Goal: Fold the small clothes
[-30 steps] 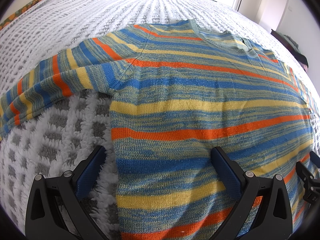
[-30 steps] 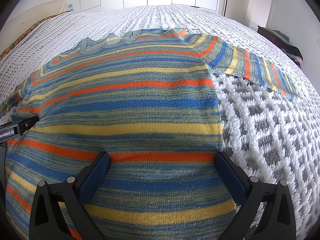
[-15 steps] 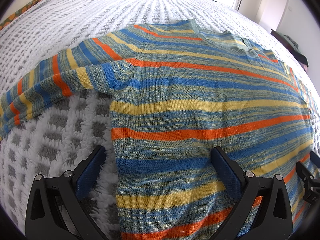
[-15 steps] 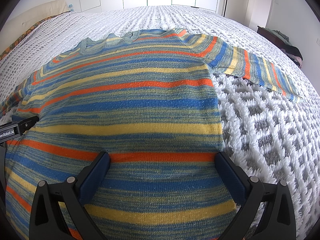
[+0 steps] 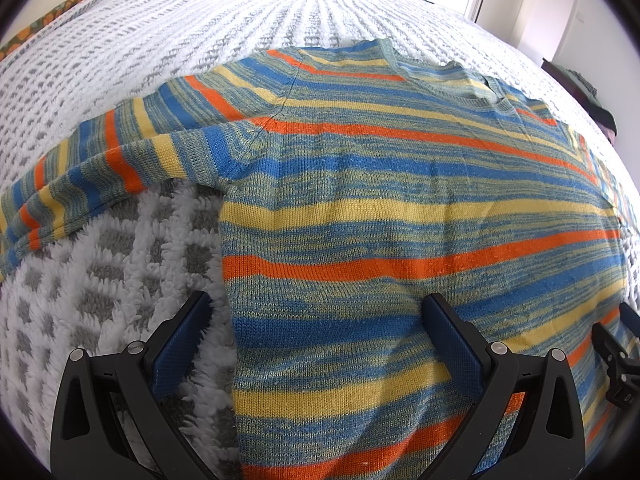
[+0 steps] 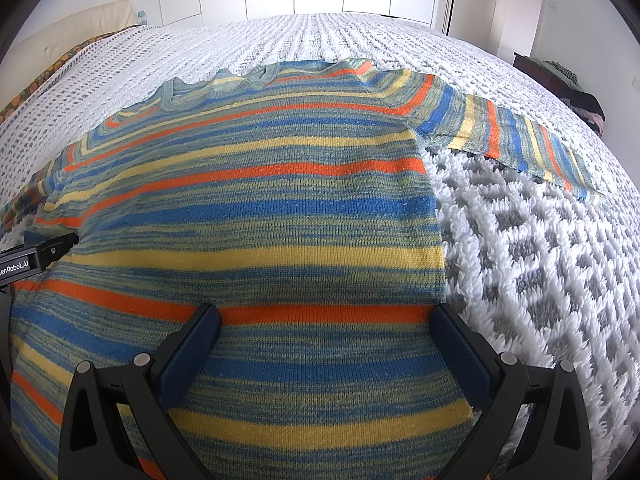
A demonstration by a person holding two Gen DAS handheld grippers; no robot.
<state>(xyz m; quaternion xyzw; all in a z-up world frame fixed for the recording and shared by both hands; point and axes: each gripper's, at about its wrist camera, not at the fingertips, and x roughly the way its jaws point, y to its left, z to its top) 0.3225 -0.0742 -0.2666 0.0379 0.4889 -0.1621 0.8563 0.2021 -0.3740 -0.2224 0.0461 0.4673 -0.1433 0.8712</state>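
Nothing has moved — both grippers, left point(image 5: 316, 316) and right point(image 6: 326, 330), hover spread open over the striped knitted sweater point(image 5: 400, 216), apparently poised to grasp its hem corners.

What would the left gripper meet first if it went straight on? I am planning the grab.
Likely the striped sweater: the open left gripper straddles its side edge, one finger over the fluffy blanket. Depth is unclear, so it may already touch.
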